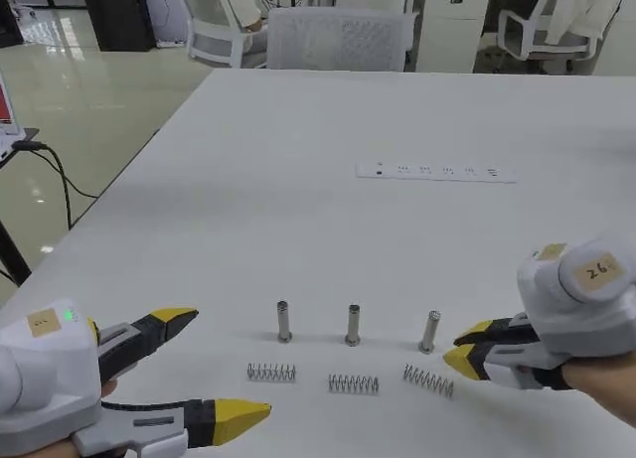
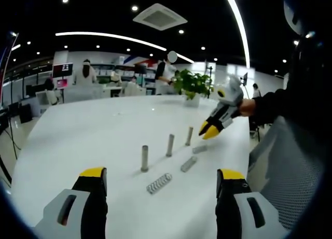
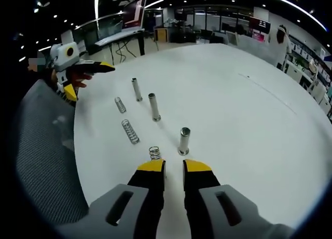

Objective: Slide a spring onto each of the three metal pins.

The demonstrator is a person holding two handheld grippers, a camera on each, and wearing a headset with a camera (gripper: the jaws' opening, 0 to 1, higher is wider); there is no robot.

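Hovering beside a spring (image 1: pixel 428 380), the right gripper (image 1: pixel 465 345) is holding its jaws narrowly parted; the left gripper (image 1: pixel 231 363) is gaping wide.

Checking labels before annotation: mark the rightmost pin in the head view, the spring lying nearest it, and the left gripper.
rightmost pin (image 1: pixel 429 332), head view, middle of its upright shaft.
spring (image 1: pixel 428 381), head view, middle coils.
left gripper (image 1: pixel 232 362), head view, midway between its open yellow jaw tips.

pins (image 1: pixel 353 324): polished metal | springs (image 1: pixel 354 383): wire coil | table (image 1: pixel 397 229): matt white
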